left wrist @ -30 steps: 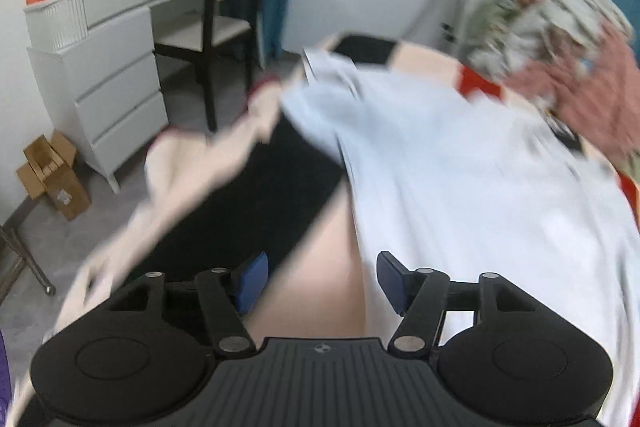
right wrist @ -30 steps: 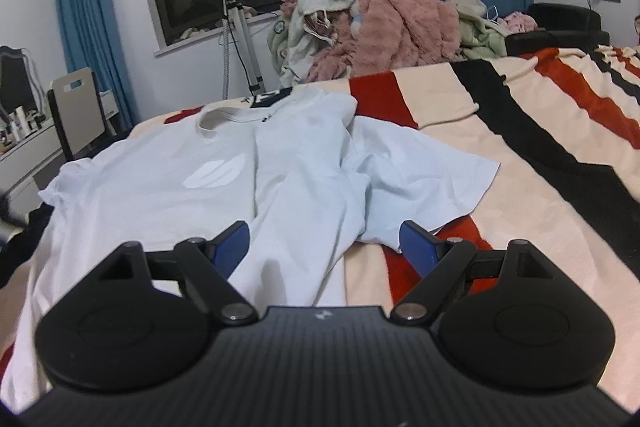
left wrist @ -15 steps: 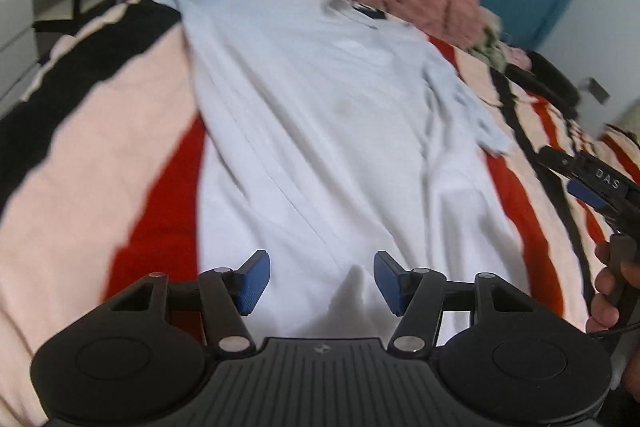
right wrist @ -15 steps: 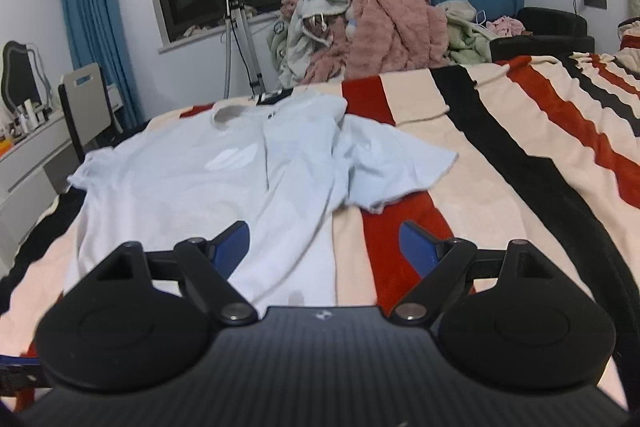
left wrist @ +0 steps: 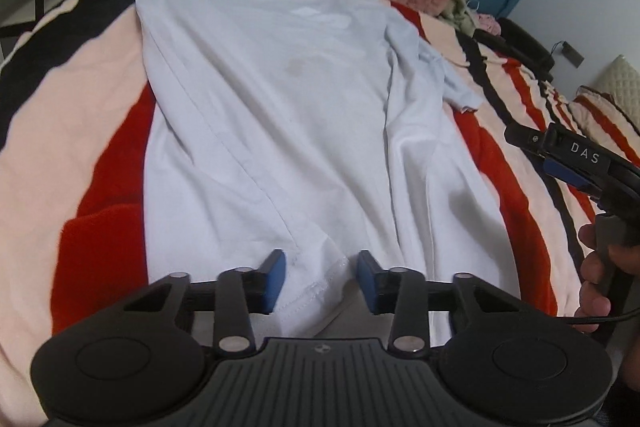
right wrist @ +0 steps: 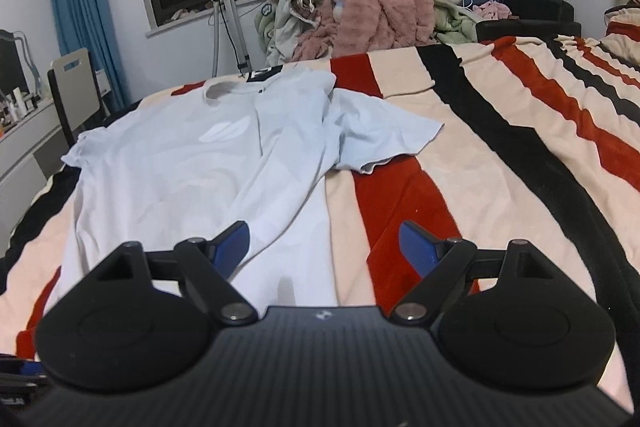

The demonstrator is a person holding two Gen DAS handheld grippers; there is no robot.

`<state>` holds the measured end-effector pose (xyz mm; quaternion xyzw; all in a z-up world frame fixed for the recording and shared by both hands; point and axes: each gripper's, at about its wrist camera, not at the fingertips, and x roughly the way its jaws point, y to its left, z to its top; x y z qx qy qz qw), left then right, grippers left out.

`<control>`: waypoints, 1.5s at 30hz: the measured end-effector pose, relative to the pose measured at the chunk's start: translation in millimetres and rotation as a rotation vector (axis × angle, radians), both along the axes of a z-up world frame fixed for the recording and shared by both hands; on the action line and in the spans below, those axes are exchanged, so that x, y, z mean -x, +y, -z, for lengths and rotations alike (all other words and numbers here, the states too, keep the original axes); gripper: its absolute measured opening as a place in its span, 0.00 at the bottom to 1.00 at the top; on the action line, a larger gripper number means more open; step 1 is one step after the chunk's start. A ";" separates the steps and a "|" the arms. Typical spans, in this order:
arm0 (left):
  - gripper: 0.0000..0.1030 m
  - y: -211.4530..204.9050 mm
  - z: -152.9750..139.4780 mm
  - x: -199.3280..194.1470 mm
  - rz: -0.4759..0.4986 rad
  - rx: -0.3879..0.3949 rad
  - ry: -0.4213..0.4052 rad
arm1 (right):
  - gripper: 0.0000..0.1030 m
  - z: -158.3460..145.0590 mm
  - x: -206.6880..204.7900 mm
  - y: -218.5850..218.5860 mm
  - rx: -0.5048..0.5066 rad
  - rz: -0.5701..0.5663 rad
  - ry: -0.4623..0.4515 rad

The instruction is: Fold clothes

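Note:
A pale blue T-shirt (left wrist: pixel 280 99) lies spread on the striped bed, collar at the far end; it also shows in the right wrist view (right wrist: pixel 208 163). Its right side is folded in, with one sleeve (right wrist: pixel 384 135) sticking out. My left gripper (left wrist: pixel 320 277) is open, its blue pads either side of the shirt's bottom hem (left wrist: pixel 320 287). My right gripper (right wrist: pixel 326 247) is open and empty, hovering over the shirt's lower right edge; it also shows at the right of the left wrist view (left wrist: pixel 568 163).
The red, black and cream striped blanket (right wrist: pixel 500 155) covers the bed. A heap of clothes (right wrist: pixel 352 15) is piled at the far end. A tripod (right wrist: pixel 224 11), a chair (right wrist: pixel 74 87) and a white dresser (right wrist: pixel 24 143) stand to the left.
My left gripper swung from the bed's left side to the shirt's bottom hem and closed in on it. My right gripper drew back toward the lower right edge.

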<state>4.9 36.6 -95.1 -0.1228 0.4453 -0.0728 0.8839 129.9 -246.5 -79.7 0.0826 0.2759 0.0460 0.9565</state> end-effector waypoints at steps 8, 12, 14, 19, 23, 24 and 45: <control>0.02 18.5 -9.6 8.8 -0.115 0.016 -0.011 | 0.81 -1.4 2.8 -2.0 -0.031 0.000 0.004; 0.02 55.4 -35.4 24.1 -0.245 0.048 0.000 | 0.81 -4.9 6.0 -3.5 -0.048 -0.005 -0.009; 0.02 75.9 -53.8 31.5 -0.301 0.020 0.020 | 0.81 -6.1 6.0 -5.3 -0.060 -0.008 -0.013; 0.02 120.9 -80.8 35.5 -0.458 -0.176 0.141 | 0.81 -9.9 5.7 -9.8 -0.096 -0.015 -0.020; 0.02 143.5 -73.8 31.4 -0.500 -0.257 0.254 | 0.81 -12.5 8.0 -10.9 -0.091 -0.012 -0.031; 0.03 143.2 -73.6 30.2 -0.495 -0.265 0.257 | 0.81 -12.8 8.7 -11.6 -0.091 -0.011 -0.031; 0.91 -18.9 -88.5 -49.8 -0.167 -0.293 -0.325 | 0.81 -36.7 27.6 -12.3 -0.052 -0.009 -0.219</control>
